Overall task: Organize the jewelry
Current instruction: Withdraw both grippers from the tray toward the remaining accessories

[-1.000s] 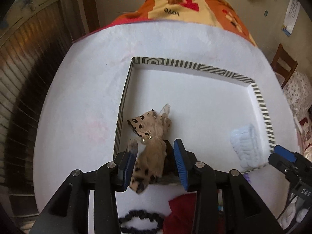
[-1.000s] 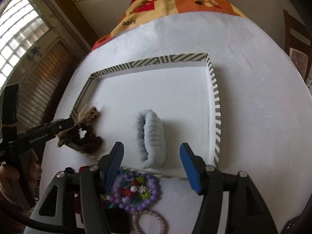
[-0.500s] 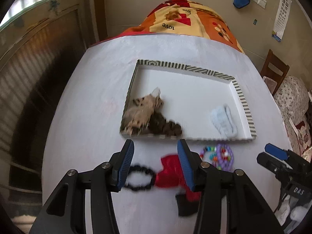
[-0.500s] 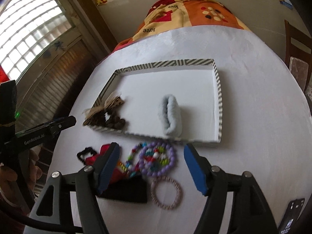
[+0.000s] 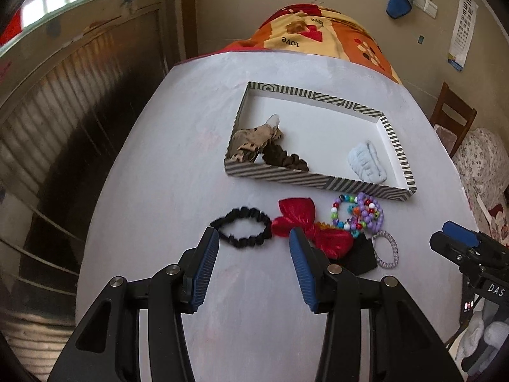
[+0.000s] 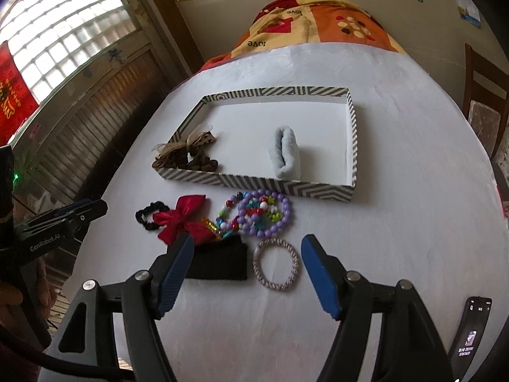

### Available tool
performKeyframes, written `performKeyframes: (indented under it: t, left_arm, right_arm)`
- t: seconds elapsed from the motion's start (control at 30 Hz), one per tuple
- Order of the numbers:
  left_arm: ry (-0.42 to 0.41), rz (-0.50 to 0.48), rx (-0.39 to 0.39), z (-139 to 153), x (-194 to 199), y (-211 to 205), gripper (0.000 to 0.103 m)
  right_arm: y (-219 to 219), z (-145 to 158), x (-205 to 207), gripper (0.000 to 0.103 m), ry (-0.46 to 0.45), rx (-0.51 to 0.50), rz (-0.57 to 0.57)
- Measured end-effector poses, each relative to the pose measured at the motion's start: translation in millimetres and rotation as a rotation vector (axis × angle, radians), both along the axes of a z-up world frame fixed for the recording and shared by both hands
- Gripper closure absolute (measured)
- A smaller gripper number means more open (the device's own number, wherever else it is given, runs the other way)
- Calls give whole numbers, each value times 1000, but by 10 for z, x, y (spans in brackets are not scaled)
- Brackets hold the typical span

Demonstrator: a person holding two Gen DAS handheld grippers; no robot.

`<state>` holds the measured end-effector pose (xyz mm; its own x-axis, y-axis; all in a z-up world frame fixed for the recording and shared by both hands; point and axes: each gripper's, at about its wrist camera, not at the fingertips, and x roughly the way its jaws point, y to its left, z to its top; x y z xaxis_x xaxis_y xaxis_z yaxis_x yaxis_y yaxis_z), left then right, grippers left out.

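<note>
Hovering over the white table (image 5: pixel 152 210), left gripper (image 5: pixel 253 265) jaws part-open, just been opening, nothing between them. Black scrunchie (image 5: pixel 241 231) just ahead of its tips, red bow (image 5: pixel 302 222) ahead-right. Right gripper (image 6: pixel 246 273) jaws wide, also just been opening, empty; pink-grey hair tie (image 6: pixel 276 265) and black cloth (image 6: pixel 219 262) lie under the gap, purple bead bracelet (image 6: pixel 265 213) beyond. Striped tray (image 6: pixel 254 183) further ahead holds leopard bow (image 5: pixel 251 141), brown scrunchie (image 5: pixel 284 159), pale blue scrunchie (image 6: pixel 284 152).
</note>
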<state>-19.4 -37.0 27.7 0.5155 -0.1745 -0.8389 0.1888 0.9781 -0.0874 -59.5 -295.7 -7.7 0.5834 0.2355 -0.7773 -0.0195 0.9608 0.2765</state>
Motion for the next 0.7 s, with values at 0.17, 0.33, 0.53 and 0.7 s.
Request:
performKeyframes:
  t: [0.17, 0.33, 0.53, 0.7]
  left_arm:
    - [8, 19, -30, -3, -108, 159, 80]
    - [16, 35, -62, -20, -171, 246, 80]
    - [-3, 43, -27, -12, -200, 224, 80]
    - [0, 38, -9, -30, -187, 183, 80]
  right_arm:
    - [-37, -9, -95, 29, 8, -10, 2]
    - [-87, -24, -150, 29, 9, -23, 3]
    - [-58, -24, -175, 29, 9, -38, 24]
    - [-66, -7, -183, 29, 8, -35, 28]
